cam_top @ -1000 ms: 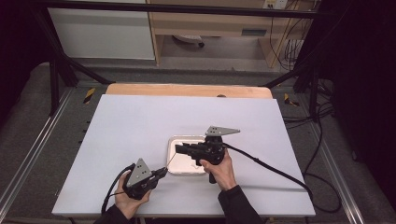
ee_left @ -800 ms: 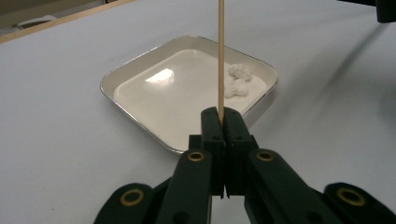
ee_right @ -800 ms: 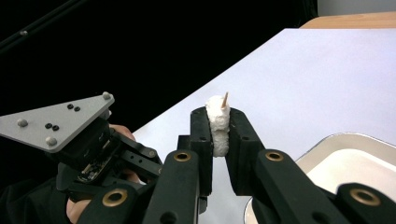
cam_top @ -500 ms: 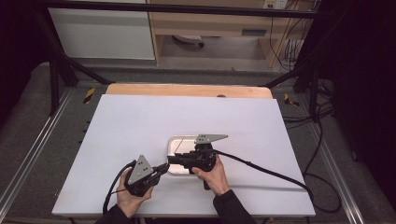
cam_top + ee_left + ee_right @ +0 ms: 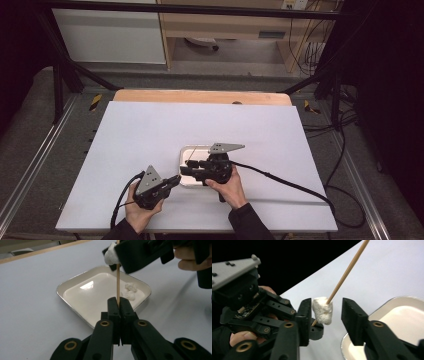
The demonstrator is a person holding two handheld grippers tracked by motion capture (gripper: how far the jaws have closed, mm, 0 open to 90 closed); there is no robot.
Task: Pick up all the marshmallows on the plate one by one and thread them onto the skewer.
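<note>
Marshmallow (image 5: pixel 322 310) sits on a stick (image 5: pixel 345 272) in the middle of the right gripper view, between the right gripper's (image 5: pixel 324 315) apart jaws. The left gripper (image 5: pixel 119 305) squeezes the stick at the middle of its view, in front of the tray (image 5: pixel 72 285).

— What's behind the white worktop (image 5: pixel 150 135)?
— A wooden strip (image 5: pixel 200 96), grey floor (image 5: pixel 30 130), a white cabinet (image 5: pixel 110 35) upper left, a wooden shelf (image 5: pixel 225 25), cables (image 5: pixel 345 150) at right.

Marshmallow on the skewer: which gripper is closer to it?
Right. The right gripper has its open jaws on either side of the marshmallow. The left gripper is shut on the skewer lower down, away from it.
</note>
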